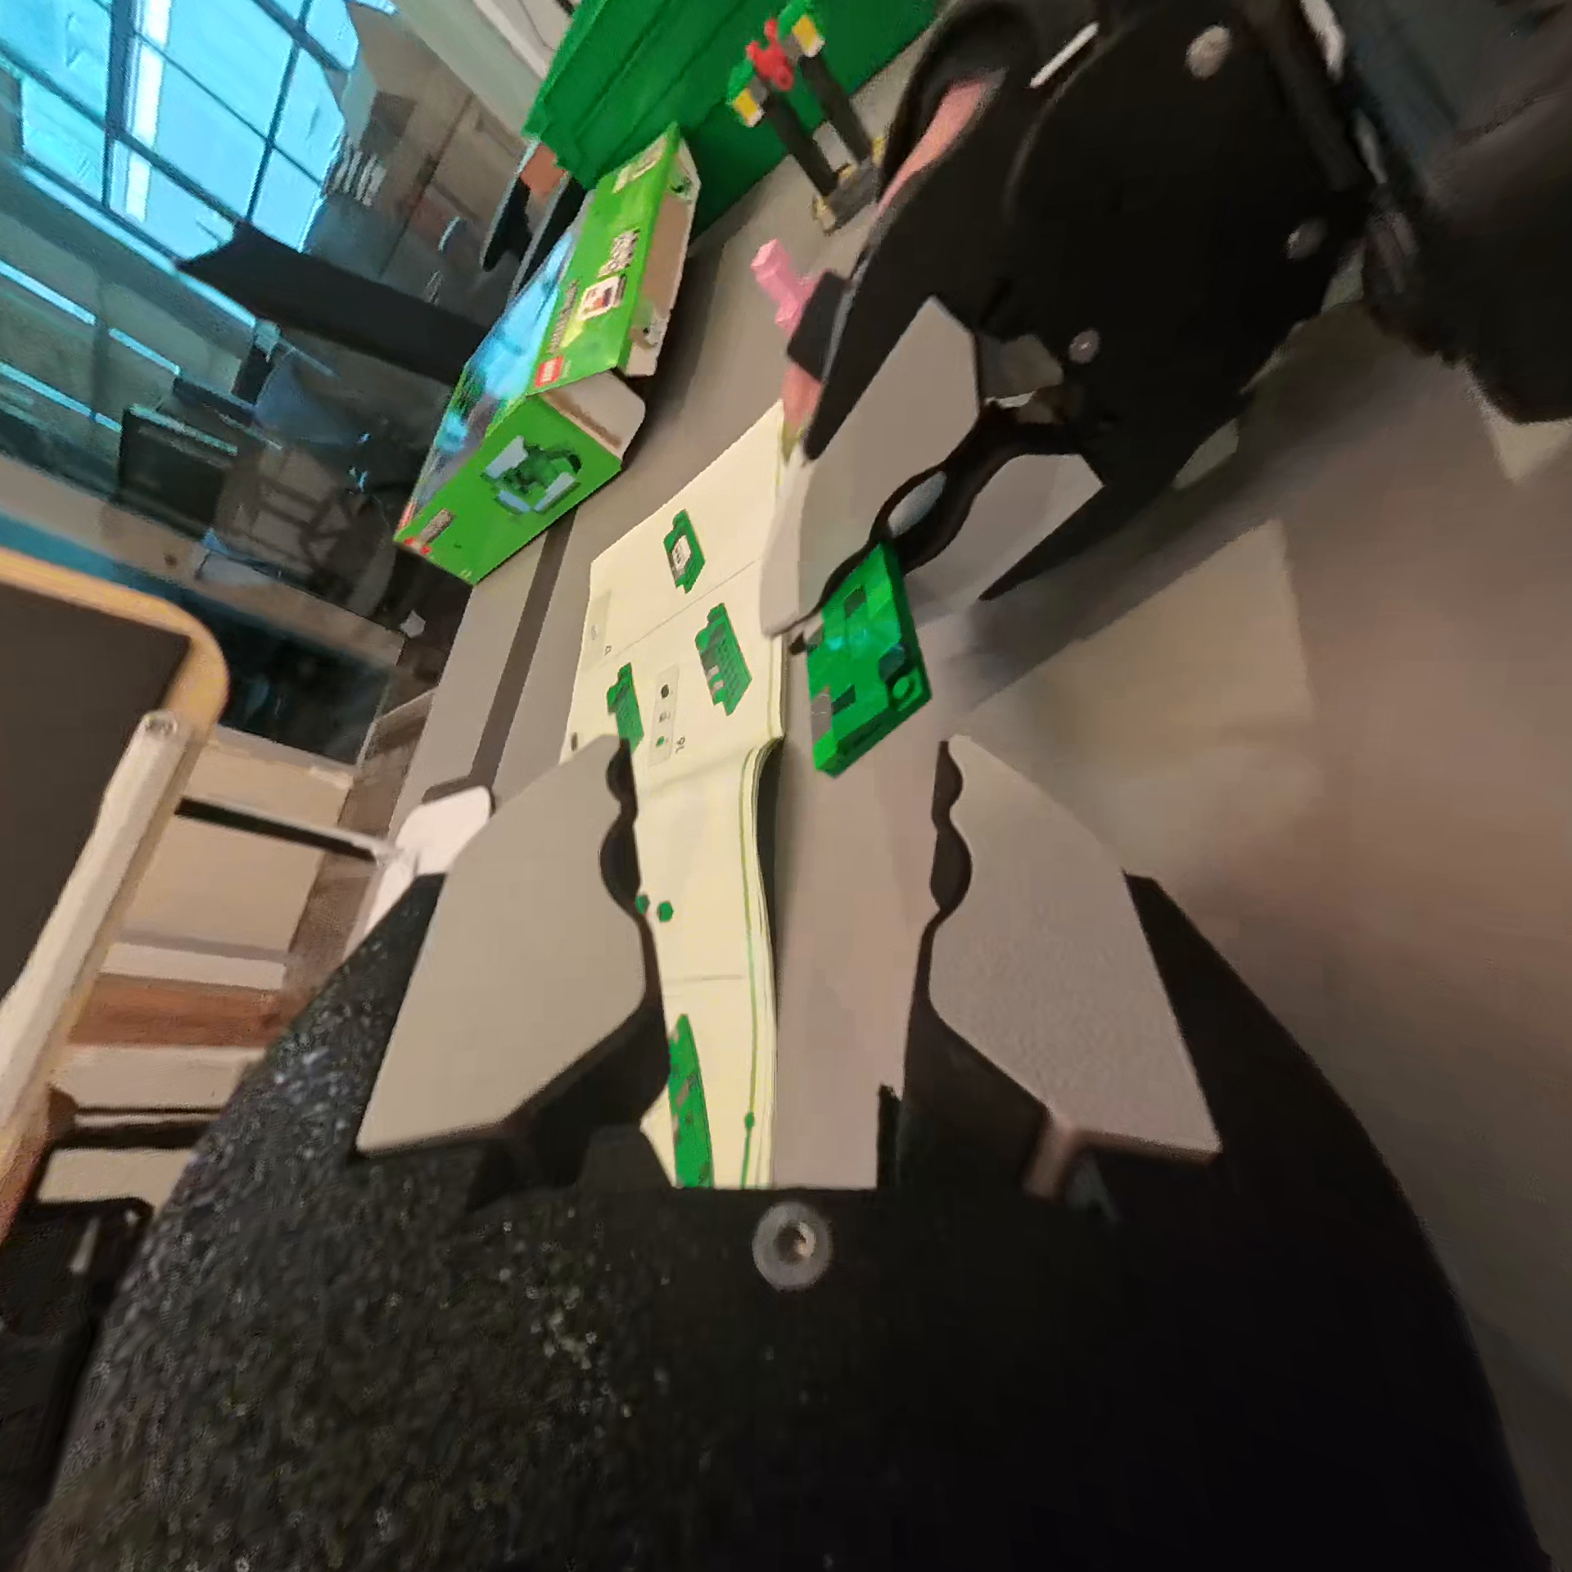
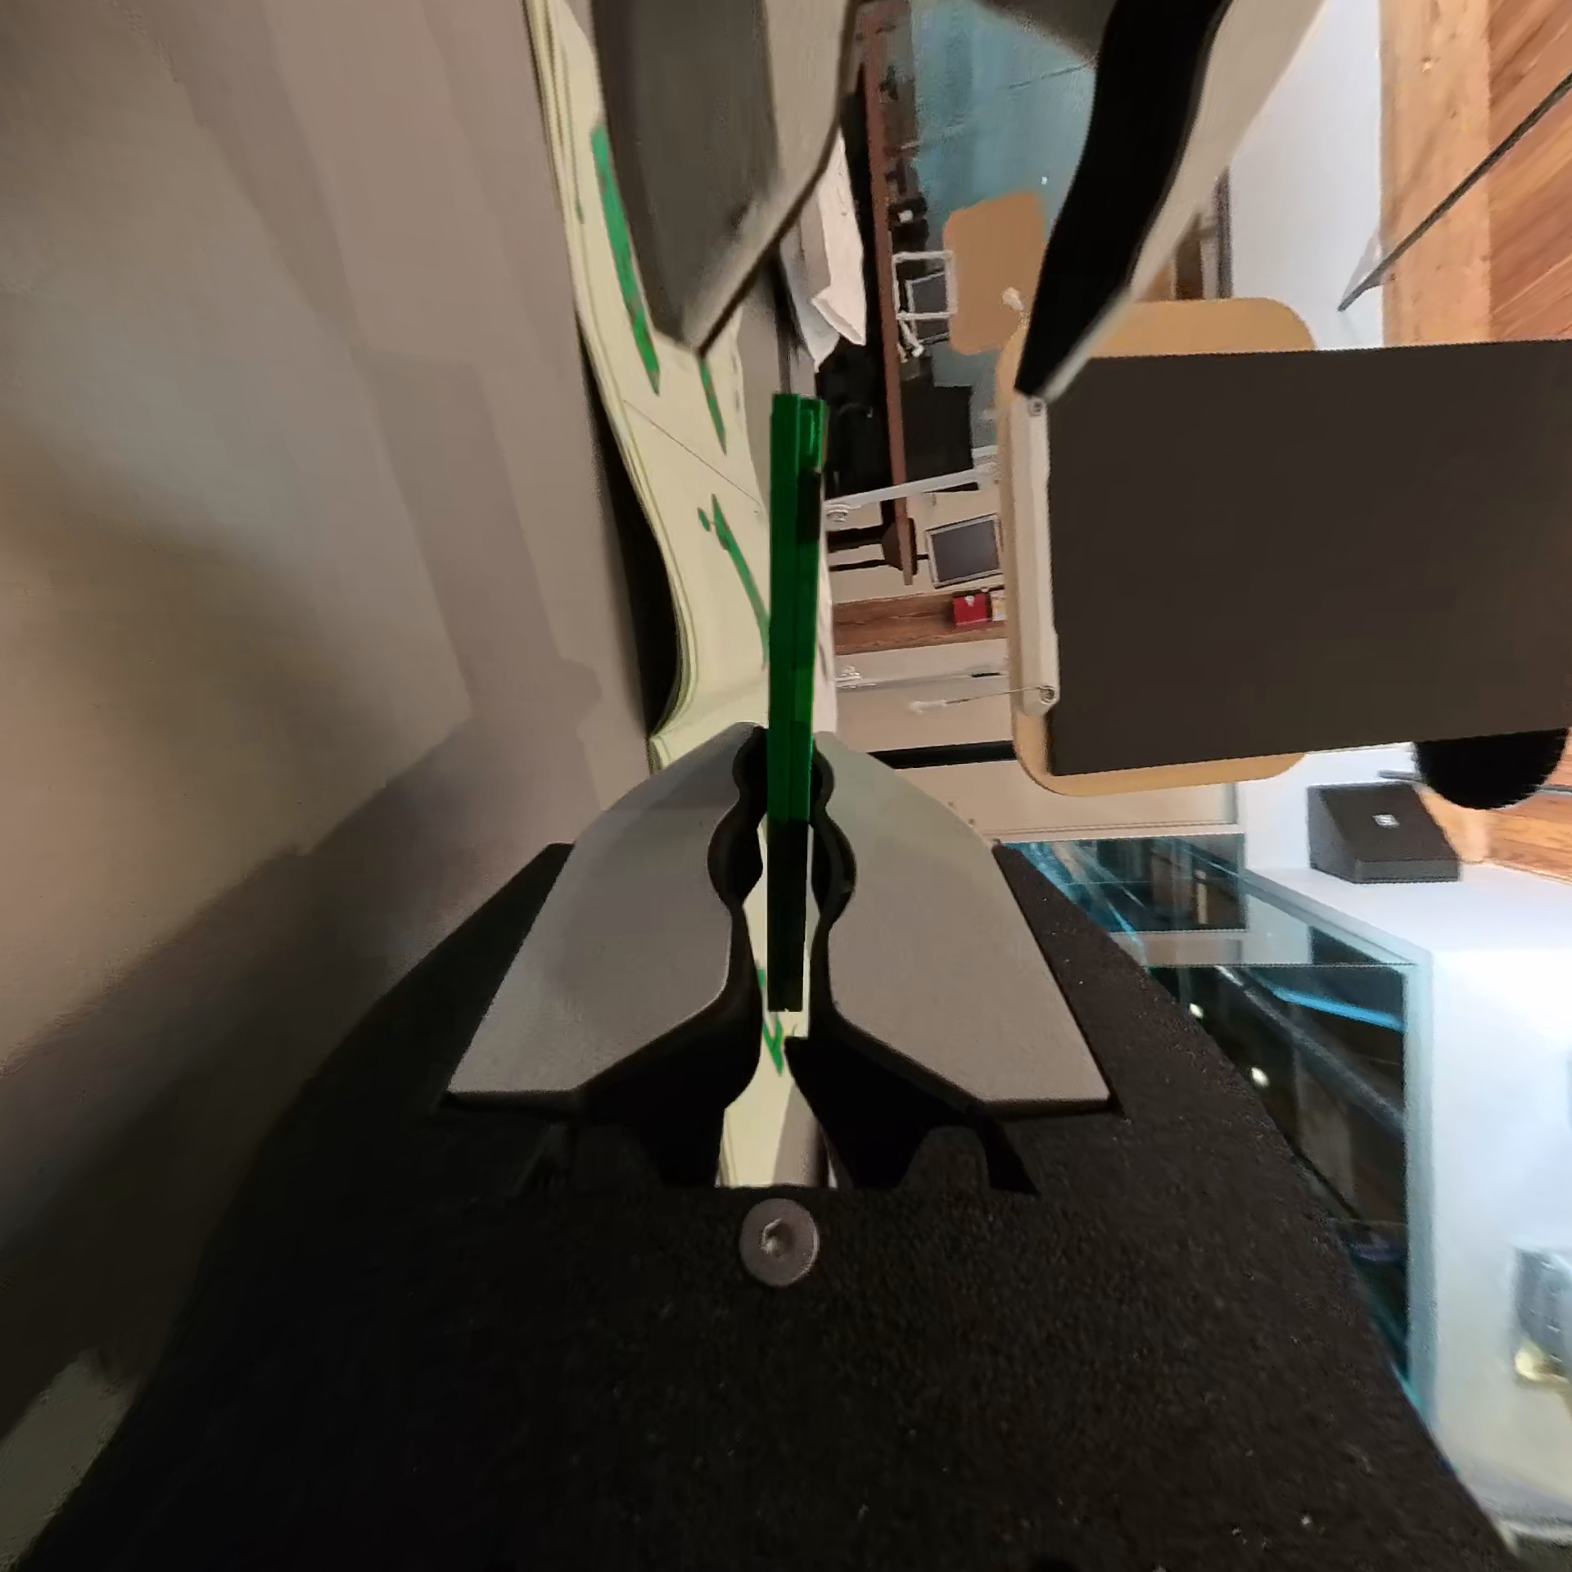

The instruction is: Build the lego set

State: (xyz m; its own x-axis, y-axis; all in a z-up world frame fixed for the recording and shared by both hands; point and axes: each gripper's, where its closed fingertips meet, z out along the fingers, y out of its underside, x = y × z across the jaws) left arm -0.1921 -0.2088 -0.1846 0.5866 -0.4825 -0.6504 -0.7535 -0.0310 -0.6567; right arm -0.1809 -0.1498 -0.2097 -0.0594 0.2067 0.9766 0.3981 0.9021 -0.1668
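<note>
The green plate (image 2: 791,680) is pinched edge-on in the right tongs (image 2: 787,817) just beside the booklet (image 1: 680,680), its long axis pointing toward the spread, empty left tongs (image 1: 783,766).

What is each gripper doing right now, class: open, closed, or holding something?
Left gripper: open, holding nothing.
Right gripper: closed on the green lego plate, gripped edge-on between its fingers.
</note>
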